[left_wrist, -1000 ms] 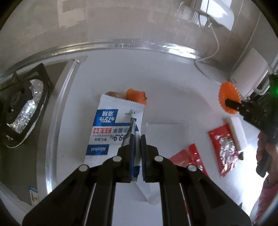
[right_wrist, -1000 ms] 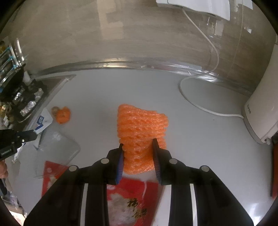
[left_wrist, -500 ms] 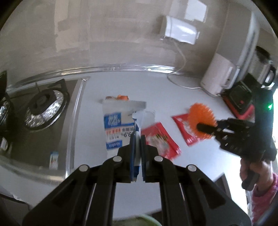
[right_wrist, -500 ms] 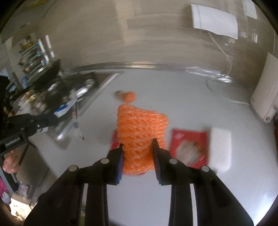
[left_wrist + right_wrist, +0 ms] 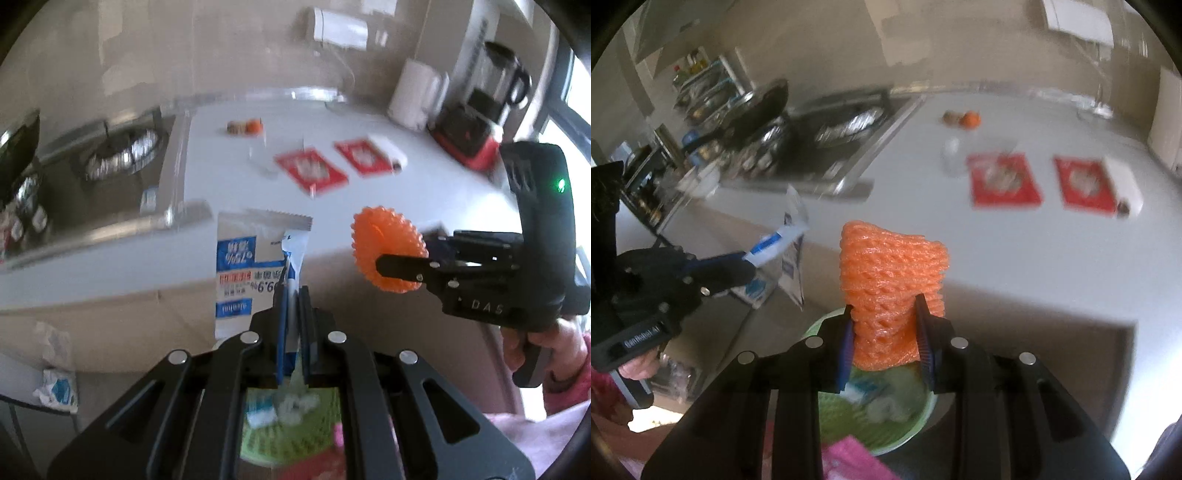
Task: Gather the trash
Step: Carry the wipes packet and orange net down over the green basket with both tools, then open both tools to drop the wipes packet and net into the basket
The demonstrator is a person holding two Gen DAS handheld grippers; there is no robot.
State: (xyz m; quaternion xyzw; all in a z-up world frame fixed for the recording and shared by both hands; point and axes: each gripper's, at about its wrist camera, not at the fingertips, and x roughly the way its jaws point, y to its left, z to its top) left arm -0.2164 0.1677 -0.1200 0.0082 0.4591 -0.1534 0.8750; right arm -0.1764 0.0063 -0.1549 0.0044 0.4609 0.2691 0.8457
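My left gripper [image 5: 291, 295] is shut on a white and blue alcohol wipes packet [image 5: 255, 266], held in the air in front of the counter, above a green trash bin [image 5: 288, 428]. My right gripper [image 5: 886, 321] is shut on an orange foam fruit net [image 5: 892, 280], also held over the green bin [image 5: 875, 417]. The net [image 5: 388, 254] and right gripper [image 5: 406, 264] show in the left wrist view, to the right of the packet. The packet [image 5: 783, 240] shows at left in the right wrist view.
On the white counter [image 5: 424, 192] lie two red wrappers [image 5: 310, 173] [image 5: 364, 157], a clear plastic piece [image 5: 262, 158], a white block [image 5: 388, 149] and an orange peel [image 5: 253, 126]. A gas stove [image 5: 118, 158] is at left; a blender [image 5: 484, 122] at right.
Both grippers have pulled back off the counter with their loads and now hang over the green bin, which has come into view below.
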